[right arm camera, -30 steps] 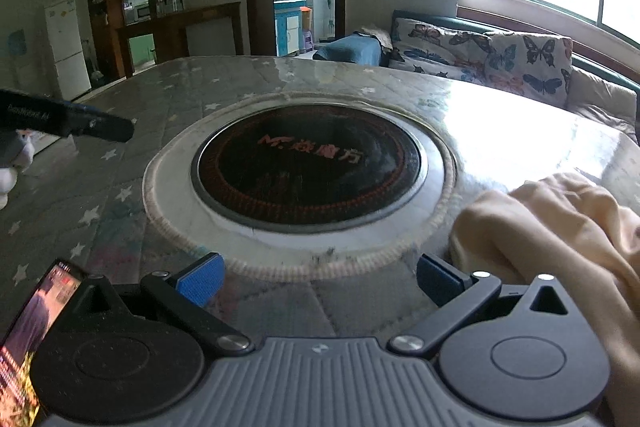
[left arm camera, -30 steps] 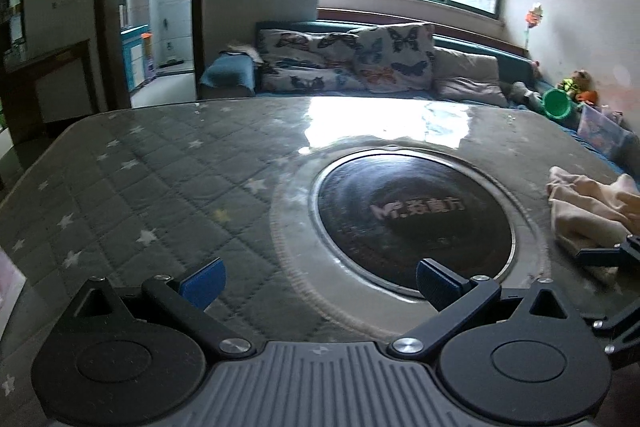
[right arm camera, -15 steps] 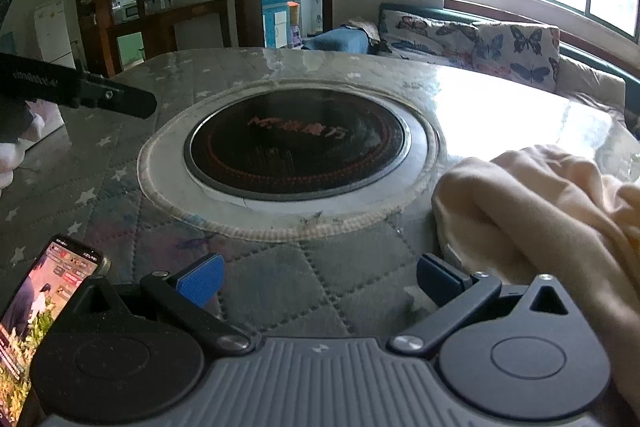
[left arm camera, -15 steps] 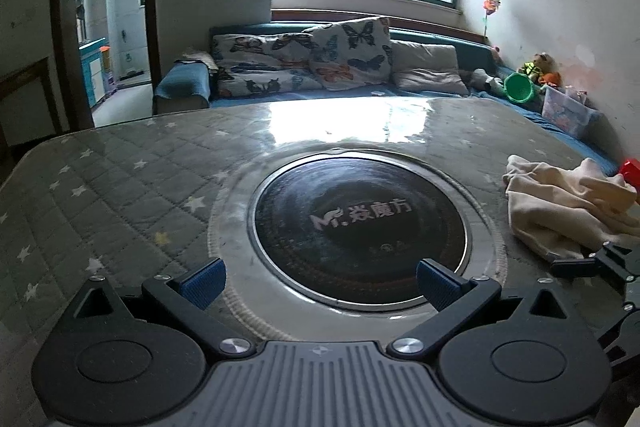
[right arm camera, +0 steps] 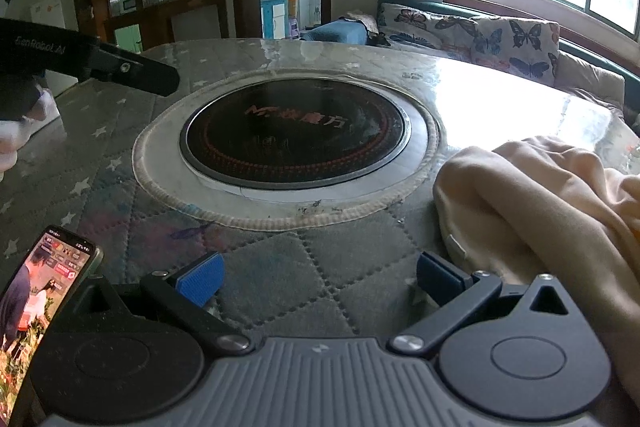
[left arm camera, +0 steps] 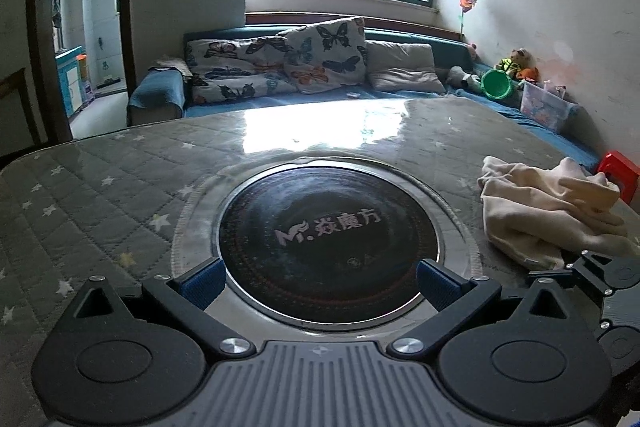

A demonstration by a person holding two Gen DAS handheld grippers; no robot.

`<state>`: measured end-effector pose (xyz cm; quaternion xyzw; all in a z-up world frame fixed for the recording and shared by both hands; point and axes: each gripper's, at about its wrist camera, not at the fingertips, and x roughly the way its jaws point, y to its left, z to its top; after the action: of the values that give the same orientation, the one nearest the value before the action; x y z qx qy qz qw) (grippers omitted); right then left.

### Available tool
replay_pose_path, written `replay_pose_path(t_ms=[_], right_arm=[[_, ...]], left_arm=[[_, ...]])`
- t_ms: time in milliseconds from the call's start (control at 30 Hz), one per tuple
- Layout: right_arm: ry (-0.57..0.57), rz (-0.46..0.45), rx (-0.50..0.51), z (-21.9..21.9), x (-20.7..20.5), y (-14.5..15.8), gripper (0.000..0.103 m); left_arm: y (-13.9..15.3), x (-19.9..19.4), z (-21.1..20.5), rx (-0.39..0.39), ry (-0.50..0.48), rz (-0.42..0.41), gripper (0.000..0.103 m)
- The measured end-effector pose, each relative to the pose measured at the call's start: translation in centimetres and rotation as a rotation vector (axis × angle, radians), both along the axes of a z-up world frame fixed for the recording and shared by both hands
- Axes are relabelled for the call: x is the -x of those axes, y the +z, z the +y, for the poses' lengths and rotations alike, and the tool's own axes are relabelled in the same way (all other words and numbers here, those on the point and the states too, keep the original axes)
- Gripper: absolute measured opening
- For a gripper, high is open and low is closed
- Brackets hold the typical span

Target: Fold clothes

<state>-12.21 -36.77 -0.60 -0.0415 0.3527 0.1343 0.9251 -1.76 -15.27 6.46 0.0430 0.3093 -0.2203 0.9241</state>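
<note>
Swung right and pulled back since 1 s ago on the left wrist view: round hob (left arm camera: 328, 239) now centred between the pads instead of offset right, cream garment (left arm camera: 548, 211) fully in frame at 3 o'clock instead of cut off at the edge. Right wrist view also backed off: phone (right arm camera: 44, 291) now shows most of its lit screen at 8 o'clock, more quilted cover visible in front of the pads.

Left gripper (left arm camera: 320, 281): released, blue pads spread wide, nothing between them, hovering over the near rim of the hob. Seen from the right wrist as a dark bar at 10 o'clock (right arm camera: 100, 61), above the table (right arm camera: 100, 155), held by a hand in a pale glove at the frame edge.

Right gripper (right arm camera: 320, 279): released, pads wide apart, empty, over bare quilted cover just short of the hob ring. Right pad (right arm camera: 438, 277) just beside the garment's near edge; contact cannot be told.

Garment (right arm camera: 540, 211): crumpled heap, unfolded, lying on the table at 3 o'clock of the hob, clear of the hob ring. Right gripper body visible in the left view at 4 o'clock (left arm camera: 592, 279), near the garment's near edge.

Background at 12 o'clock: sofa with butterfly cushions (left arm camera: 316, 63), window above.
</note>
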Motion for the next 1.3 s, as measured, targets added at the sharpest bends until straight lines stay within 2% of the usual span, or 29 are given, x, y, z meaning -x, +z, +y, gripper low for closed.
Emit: replay_pose_path(t_ms=[533, 1300], right_arm=[[0.002, -0.001, 0.002, 0.0, 0.1, 0.1, 0.103], [-0.009, -0.003, 0.003, 0.0, 0.3, 0.3, 0.103]], left_arm=[[-0.1, 0.1, -2.0, 0.001, -0.071, -0.007, 0.103], [0.3, 0.1, -2.9, 0.001, -0.092, -0.007, 0.103]])
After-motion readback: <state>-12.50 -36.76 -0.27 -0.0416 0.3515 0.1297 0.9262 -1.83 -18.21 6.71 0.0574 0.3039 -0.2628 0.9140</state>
